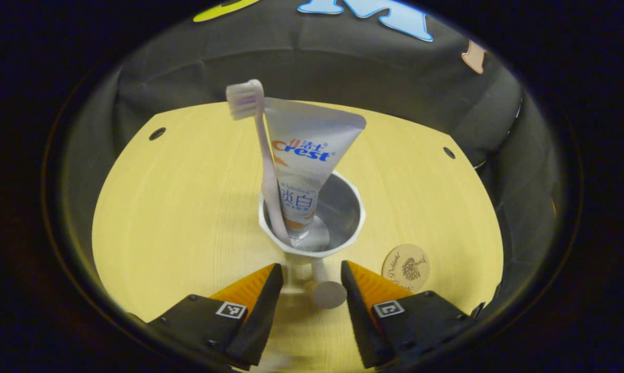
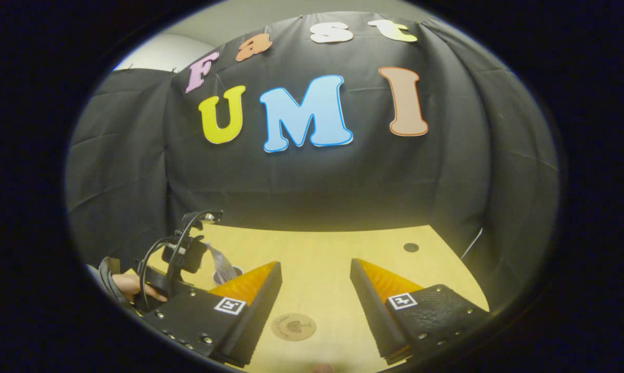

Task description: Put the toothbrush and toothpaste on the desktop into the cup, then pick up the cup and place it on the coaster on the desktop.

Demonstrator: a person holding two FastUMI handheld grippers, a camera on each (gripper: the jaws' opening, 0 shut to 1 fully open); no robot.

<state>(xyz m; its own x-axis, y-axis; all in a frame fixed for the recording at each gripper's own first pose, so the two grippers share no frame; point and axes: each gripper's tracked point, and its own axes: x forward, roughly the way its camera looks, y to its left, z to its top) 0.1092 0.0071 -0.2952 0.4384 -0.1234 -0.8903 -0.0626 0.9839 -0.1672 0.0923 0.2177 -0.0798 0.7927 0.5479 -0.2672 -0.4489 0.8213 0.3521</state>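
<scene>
A white cup (image 1: 349, 235) stands on the yellow desktop (image 1: 187, 207) with a pale pink toothbrush (image 1: 263, 155) and a white toothpaste tube (image 1: 304, 155) upright inside it. The cup's handle (image 1: 325, 287) points toward me and lies between the fingers of my left gripper (image 1: 312, 277), which is open around it without touching. A round wooden coaster (image 1: 406, 268) lies just right of the cup. My right gripper (image 2: 316, 277) is open and empty above the desktop, with the coaster (image 2: 293, 327) low between its fingers. In the right gripper view, the cup (image 2: 224, 274) peeks out behind the left finger.
Black cloth walls surround the desktop on the far and side edges. Dark holes (image 1: 157, 133) (image 1: 449, 153) mark the desktop's far corners. In the right gripper view, a hand (image 2: 130, 285) holds the other gripper (image 2: 180, 254) with its cables at the left.
</scene>
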